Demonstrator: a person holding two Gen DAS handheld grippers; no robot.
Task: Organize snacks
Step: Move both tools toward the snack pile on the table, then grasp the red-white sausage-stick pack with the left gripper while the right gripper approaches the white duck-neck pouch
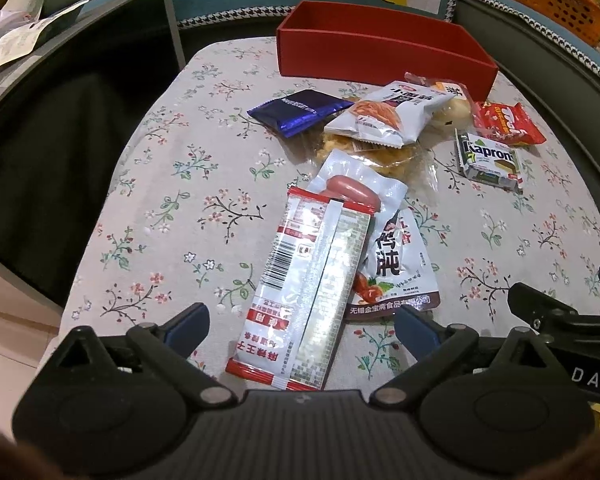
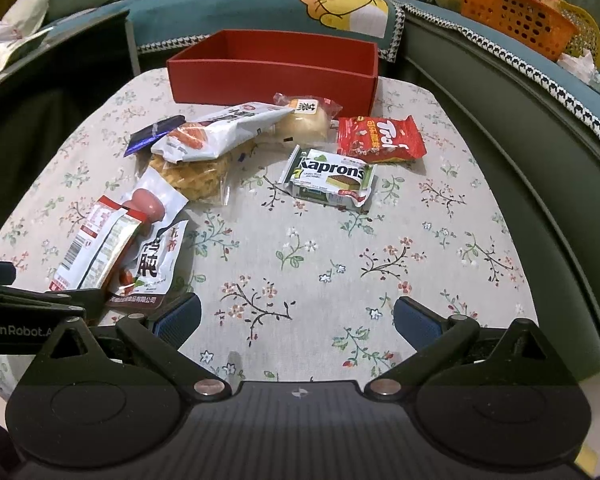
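Several snack packets lie on a floral tablecloth (image 1: 168, 208) in front of an empty red box (image 1: 380, 46) (image 2: 274, 70). My left gripper (image 1: 300, 320) stands open, its fingers either side of the near end of a long red-and-silver packet (image 1: 304, 296) (image 2: 92, 252). That packet rests on a sausage pouch (image 1: 350, 188) and a white pouch with black characters (image 1: 394, 264). Farther off lie a blue packet (image 1: 300, 110), a white chip bag (image 1: 384, 116), a Kaprons wafer (image 1: 490, 160) (image 2: 330, 178) and a red Trolli bag (image 2: 380, 140). My right gripper (image 2: 296, 316) hangs open over bare cloth.
A bun in clear wrap (image 2: 304, 120) and a clear bag of yellow crisps (image 2: 192, 178) sit in the pile. A teal sofa (image 2: 228, 4) wraps the back and right, with an orange basket (image 2: 512, 18) on it. A dark table (image 1: 60, 80) stands to the left.
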